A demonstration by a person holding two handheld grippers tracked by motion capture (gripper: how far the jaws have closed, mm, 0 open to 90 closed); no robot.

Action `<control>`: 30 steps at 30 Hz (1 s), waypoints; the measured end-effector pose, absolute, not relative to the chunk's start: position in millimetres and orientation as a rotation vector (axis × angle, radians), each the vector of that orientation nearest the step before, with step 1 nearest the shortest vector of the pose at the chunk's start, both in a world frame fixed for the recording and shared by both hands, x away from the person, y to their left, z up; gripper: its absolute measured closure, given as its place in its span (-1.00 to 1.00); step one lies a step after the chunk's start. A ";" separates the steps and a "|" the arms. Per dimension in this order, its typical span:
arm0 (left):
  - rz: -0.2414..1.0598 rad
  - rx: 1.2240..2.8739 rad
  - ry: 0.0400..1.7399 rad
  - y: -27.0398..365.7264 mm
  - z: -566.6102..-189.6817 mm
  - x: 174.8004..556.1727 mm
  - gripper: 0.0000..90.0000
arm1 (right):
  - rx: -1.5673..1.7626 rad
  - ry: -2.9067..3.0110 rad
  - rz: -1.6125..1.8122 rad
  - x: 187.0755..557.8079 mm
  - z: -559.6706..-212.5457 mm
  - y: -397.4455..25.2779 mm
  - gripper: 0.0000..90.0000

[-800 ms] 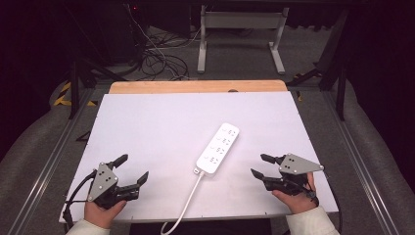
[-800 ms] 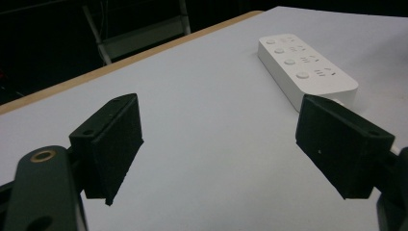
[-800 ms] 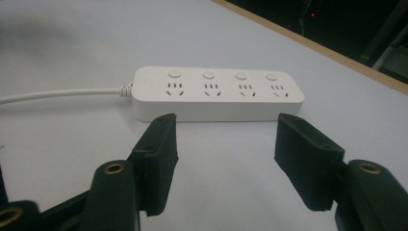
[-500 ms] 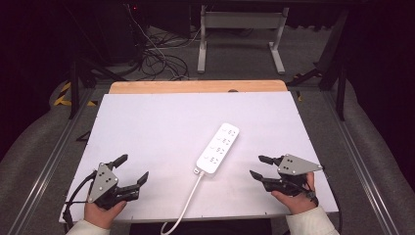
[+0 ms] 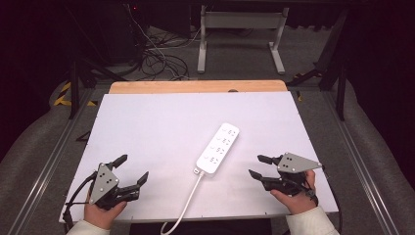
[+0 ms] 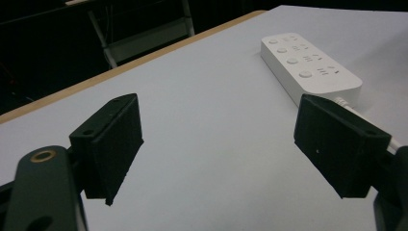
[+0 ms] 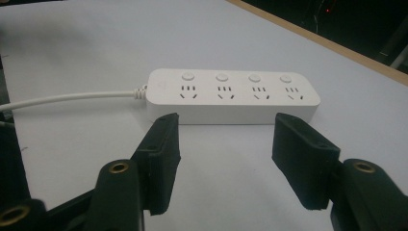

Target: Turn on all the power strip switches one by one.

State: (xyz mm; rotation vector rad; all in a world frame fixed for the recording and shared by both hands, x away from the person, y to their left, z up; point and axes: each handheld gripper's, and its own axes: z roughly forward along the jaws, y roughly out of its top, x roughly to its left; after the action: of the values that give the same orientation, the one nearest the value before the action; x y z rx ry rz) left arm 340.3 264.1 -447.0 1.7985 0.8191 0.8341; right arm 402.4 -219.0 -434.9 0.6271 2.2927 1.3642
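Power strip [image 5: 218, 149] lies flat mid-table, with the left gripper [image 5: 131, 169] and right gripper [image 5: 258, 166] on either side of it, both spread open and empty. Judging by this, the right gripper, squarely facing the strip's long side, should close across its narrow width, clear of the cord [image 5: 185, 205].

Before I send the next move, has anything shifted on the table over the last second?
Hardly anything. The right gripper has crept slightly left, toward the power strip; its fingers are apart as before and hold nothing. The left gripper stayed where it was near the front edge of the table, open and empty. The power strip and its cord have not moved.
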 end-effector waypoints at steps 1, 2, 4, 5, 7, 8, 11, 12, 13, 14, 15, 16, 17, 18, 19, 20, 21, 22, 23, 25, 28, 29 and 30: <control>0.830 1.798 0.821 263.9 -447.1 340.1 -0.61 | 0.630 2.293 1.365 403.0 -433.7 -218.6 -0.03; 0.829 1.799 0.821 264.0 -447.1 340.1 -0.61 | 0.630 2.294 1.365 403.8 -432.6 -218.0 -0.03; 0.829 1.802 0.821 263.9 -447.2 340.1 -0.61 | 0.633 2.300 1.368 405.0 -430.1 -216.4 -0.02; 0.829 1.805 0.820 263.9 -447.3 340.3 -0.61 | 0.634 2.303 1.372 405.6 -428.9 -215.4 -0.01; 0.823 1.808 0.823 263.1 -447.7 340.6 -0.60 | 0.632 2.316 1.375 407.3 -426.8 -213.4 0.01; 0.826 1.810 0.820 262.9 -447.7 340.7 -0.60 | 0.633 2.323 1.375 408.6 -425.9 -212.2 0.02; 0.829 1.812 0.815 262.5 -447.6 340.2 -0.60 | 0.632 2.343 1.378 412.7 -422.8 -207.7 0.07; 0.827 1.811 0.817 262.5 -447.6 340.0 -0.60 | 0.631 2.349 1.379 414.1 -421.6 -205.8 0.08; 0.826 1.812 0.817 262.8 -447.5 340.0 -0.60 | 0.634 2.354 1.379 415.3 -420.4 -203.9 0.08; 0.825 1.811 0.818 262.9 -447.6 340.1 -0.60 | 0.631 2.354 1.381 416.6 -419.2 -201.8 0.09; 0.825 1.811 0.818 262.9 -447.6 340.1 -0.60 | 0.627 2.355 1.383 418.0 -418.1 -199.8 0.09; 0.827 1.812 0.816 263.1 -447.6 340.2 -0.60 | 0.627 2.359 1.385 419.3 -416.7 -197.7 0.10; 0.828 1.813 0.816 263.0 -447.6 340.1 -0.60 | 0.622 2.363 1.386 420.6 -415.3 -195.5 0.12; 0.826 1.814 0.817 262.9 -447.7 340.1 -0.60 | 0.616 2.372 1.383 423.1 -412.2 -190.7 0.13; 0.827 1.815 0.817 262.8 -447.7 340.1 -0.60 | 0.616 2.372 1.383 423.1 -412.2 -190.7 0.13; 0.828 1.814 0.818 262.8 -447.7 340.1 -0.60 | 0.610 2.374 1.386 424.5 -410.6 -188.1 0.14; 0.828 1.814 0.818 262.8 -447.7 340.1 -0.60 | 0.605 2.375 1.392 425.8 -409.3 -185.5 0.14; 0.830 1.814 0.817 262.9 -447.6 340.2 -0.60 | 0.605 2.379 1.396 427.0 -408.2 -182.6 0.15; 0.830 1.814 0.817 262.9 -447.6 340.2 -0.60 | 0.601 2.383 1.394 428.7 -407.6 -179.7 0.15; 0.830 1.814 0.817 263.0 -447.6 340.3 -0.60 | 0.602 2.393 1.386 431.5 -407.1 -174.3 0.15; 0.829 1.813 0.818 263.0 -447.8 340.5 -0.60 | 0.597 2.414 1.373 436.5 -407.1 -165.7 0.15; 0.828 1.815 0.818 263.1 -447.8 340.6 -0.60 | 0.593 2.418 1.371 438.4 -407.0 -163.1 0.15; 0.834 1.819 0.815 263.5 -447.7 340.8 -0.60 | 0.598 2.423 1.380 439.7 -407.0 -161.3 0.15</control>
State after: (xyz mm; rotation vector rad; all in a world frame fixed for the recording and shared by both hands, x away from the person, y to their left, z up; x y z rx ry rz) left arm 340.8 263.5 -447.7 1.8189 0.8152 0.8341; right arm 439.7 -161.3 -407.0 0.5978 2.4226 1.3797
